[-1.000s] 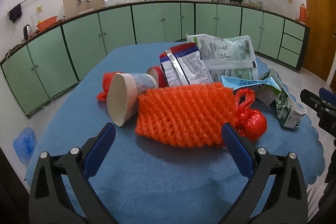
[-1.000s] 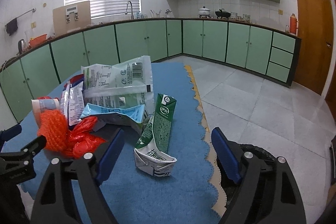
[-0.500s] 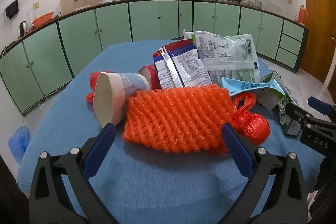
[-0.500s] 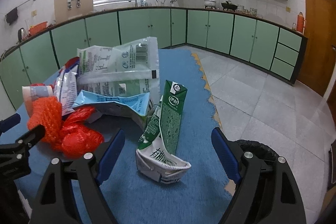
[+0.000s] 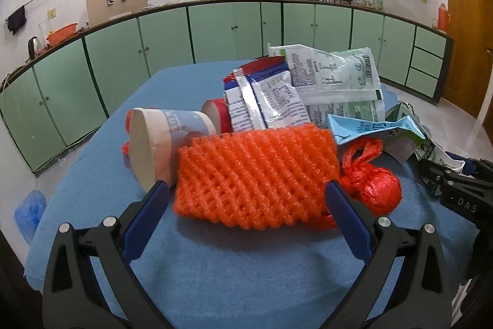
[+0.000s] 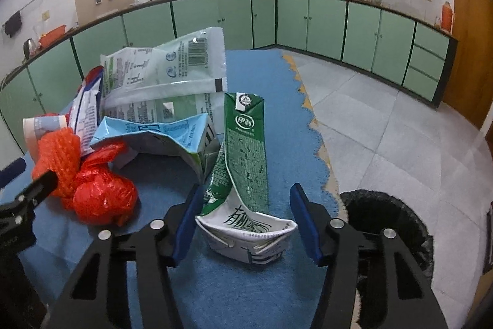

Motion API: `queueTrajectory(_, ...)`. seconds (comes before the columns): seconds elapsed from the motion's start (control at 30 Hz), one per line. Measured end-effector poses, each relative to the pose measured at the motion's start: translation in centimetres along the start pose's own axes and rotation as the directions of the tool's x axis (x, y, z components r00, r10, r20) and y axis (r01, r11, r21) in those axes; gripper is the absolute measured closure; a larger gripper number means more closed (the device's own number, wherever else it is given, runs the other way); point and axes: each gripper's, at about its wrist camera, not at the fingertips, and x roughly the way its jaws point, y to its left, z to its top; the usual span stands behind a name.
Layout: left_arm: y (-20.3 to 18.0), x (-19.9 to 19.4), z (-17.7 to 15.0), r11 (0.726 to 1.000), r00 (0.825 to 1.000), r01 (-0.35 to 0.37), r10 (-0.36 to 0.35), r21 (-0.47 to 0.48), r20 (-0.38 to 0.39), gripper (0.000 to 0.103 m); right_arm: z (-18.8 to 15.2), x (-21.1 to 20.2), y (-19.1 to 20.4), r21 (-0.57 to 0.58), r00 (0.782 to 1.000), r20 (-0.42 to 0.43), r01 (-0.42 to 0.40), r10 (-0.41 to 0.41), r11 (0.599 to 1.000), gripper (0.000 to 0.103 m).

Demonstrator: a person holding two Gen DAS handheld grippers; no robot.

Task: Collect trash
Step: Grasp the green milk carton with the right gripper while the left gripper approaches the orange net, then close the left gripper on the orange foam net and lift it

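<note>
Green crushed milk carton (image 6: 246, 174) between right gripper (image 6: 243, 216) fingers, jaws just closing, right pad not yet touching

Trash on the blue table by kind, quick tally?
Cartons: 2, green milk carton, light blue carton
Plastic wrappers: 2, pale green pouch, red-and-blue wrapper
Paper cups: 2, grey-blue cup, red cup
Orange foam net: 1
Red plastic bag: 1
Total: 8

The green milk carton (image 6: 246, 150) on the right carries the brand "伊利" in a white oval near its top. Black characters "有机" run across its crushed white base. The black right hand-held gripper (image 5: 462, 193) reads "DAS".
</note>
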Motion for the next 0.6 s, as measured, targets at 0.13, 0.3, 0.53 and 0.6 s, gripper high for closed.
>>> queueTrajectory(0.13, -0.1, 0.3, -0.1, 0.999, 0.999, 0.033, -0.033, -0.001, -0.008, 0.034, 0.0, 0.3, -0.4, 0.023, 0.998, -0.031, -0.056, 0.057, 0.998, 0.053)
queueTrajectory(0.3, 0.4, 0.3, -0.2, 0.997, 0.997, 0.073, -0.073, -0.038, -0.013, 0.064, 0.2, -1.2, -0.8, 0.042, 0.996, -0.008, -0.091, 0.091, 0.995, 0.054)
queueTrajectory(0.53, 0.4, -0.8, -0.2, 0.994, 0.995, 0.099, -0.099, -0.052, 0.008, 0.103, 0.6, -3.1, -1.3, 0.052, 0.994, 0.023, -0.105, 0.104, 0.993, 0.054)
queueTrajectory(0.6, 0.4, -0.9, -0.1, 0.993, 0.995, 0.101, -0.101, -0.053, 0.010, 0.103, 0.6, -3.4, -1.4, 0.053, 0.994, 0.029, -0.107, 0.105, 0.993, 0.054)
